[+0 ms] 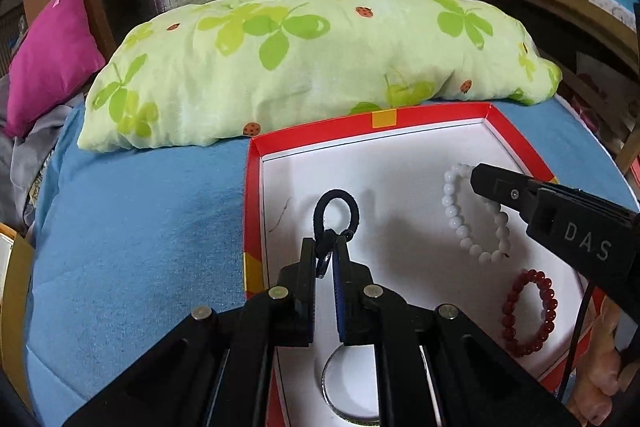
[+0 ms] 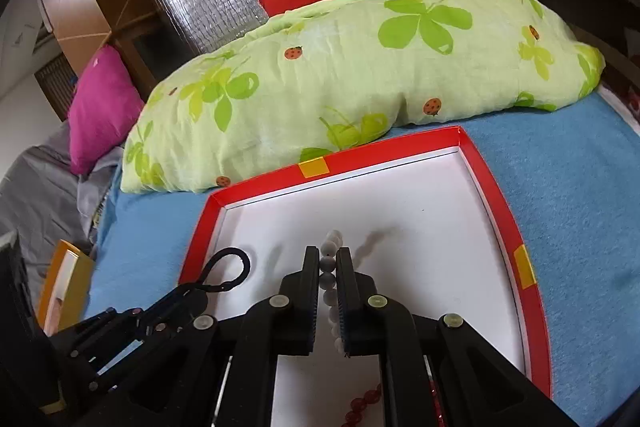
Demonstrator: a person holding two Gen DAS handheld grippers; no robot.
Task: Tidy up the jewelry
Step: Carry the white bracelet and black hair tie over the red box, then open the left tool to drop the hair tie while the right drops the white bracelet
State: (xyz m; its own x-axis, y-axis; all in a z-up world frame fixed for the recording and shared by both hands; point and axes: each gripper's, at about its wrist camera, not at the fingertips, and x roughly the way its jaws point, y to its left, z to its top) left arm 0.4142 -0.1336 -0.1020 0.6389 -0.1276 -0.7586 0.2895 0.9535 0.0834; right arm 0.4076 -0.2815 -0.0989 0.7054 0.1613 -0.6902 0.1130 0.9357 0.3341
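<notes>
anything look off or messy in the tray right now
Nothing spilled or broken. One small oddity: a thin dark squiggle, like a stray thread or hair, lies on the white floor of the red tray, left of the black loop.

We see our left gripper point(image 1: 329, 251) clamped on a black cord loop point(image 1: 337, 213) over the red-rimmed white tray point(image 1: 404, 163). Our right gripper point(image 1: 478, 179) pinches the white bead bracelet point(image 1: 460, 227), and a red bead bracelet point(image 1: 532, 311) lies nearby on the tray floor.
</notes>
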